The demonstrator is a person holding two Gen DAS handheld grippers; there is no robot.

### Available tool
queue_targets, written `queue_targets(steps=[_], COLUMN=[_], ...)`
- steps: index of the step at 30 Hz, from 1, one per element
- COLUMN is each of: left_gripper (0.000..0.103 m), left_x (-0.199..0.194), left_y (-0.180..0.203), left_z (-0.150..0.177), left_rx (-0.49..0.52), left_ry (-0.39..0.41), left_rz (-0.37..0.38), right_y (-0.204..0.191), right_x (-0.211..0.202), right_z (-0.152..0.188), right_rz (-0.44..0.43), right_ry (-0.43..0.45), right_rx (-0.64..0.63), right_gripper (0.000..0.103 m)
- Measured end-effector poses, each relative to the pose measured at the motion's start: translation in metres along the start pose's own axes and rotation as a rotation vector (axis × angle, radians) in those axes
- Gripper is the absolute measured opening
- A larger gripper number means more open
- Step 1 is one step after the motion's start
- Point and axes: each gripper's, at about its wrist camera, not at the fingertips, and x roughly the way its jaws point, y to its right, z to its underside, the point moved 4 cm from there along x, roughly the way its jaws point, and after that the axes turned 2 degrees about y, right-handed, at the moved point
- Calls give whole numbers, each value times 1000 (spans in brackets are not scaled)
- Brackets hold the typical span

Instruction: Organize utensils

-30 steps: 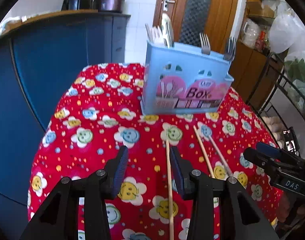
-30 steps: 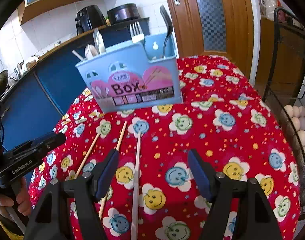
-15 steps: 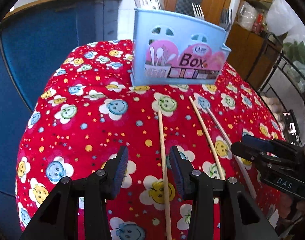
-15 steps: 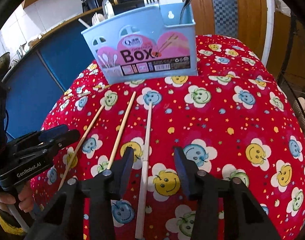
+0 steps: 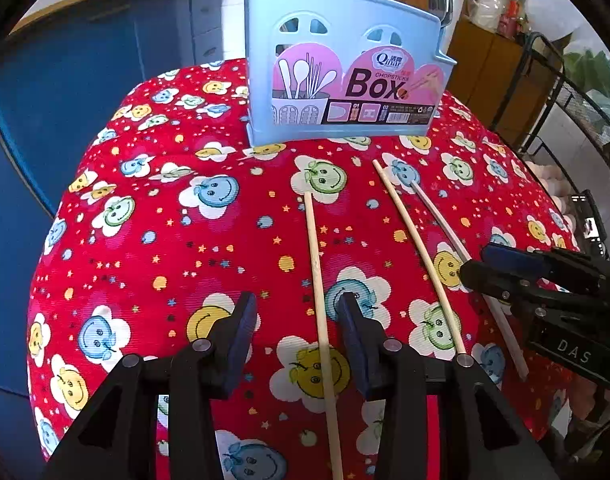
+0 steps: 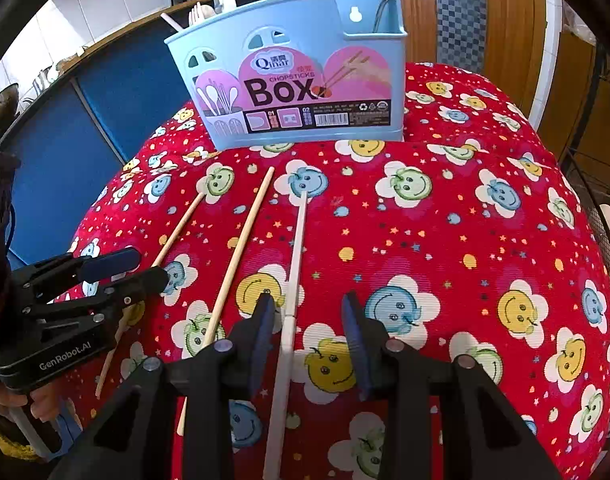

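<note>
Three chopsticks lie on the red flowered tablecloth in front of a light blue utensil box (image 5: 341, 68) (image 6: 301, 76). My left gripper (image 5: 299, 324) is open and low over the table, its fingers straddling the leftmost wooden chopstick (image 5: 317, 264). My right gripper (image 6: 307, 320) is open and low, straddling the pale rightmost chopstick (image 6: 295, 276). The middle wooden chopstick (image 5: 417, 240) (image 6: 241, 248) lies between them. The box holds forks, spoons and a dark ladle.
The tablecloth (image 5: 153, 216) drops off at the rounded table edges. A blue cabinet (image 5: 85, 60) stands to the left. A wooden door and a black wire rack (image 5: 545, 92) with eggs are to the right. Each gripper shows in the other's view.
Both grippers have dropped lower and moved forward toward the box. The right gripper's fingers have narrowed around the pale chopstick. The left gripper now straddles the left chopstick.
</note>
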Motion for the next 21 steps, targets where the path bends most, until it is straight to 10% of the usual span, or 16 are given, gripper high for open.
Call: queue_targets(steps=[21], left_gripper=[43], left_x=[4], left_y=[3], left_z=[-1], left_rx=[35], left_ry=[-7], left_rz=[-15], right_y=[-6], right_x=[7], right_z=[-4], right_rz=[54], right_ry=[-63], right_rx=[-37], right_gripper=[40])
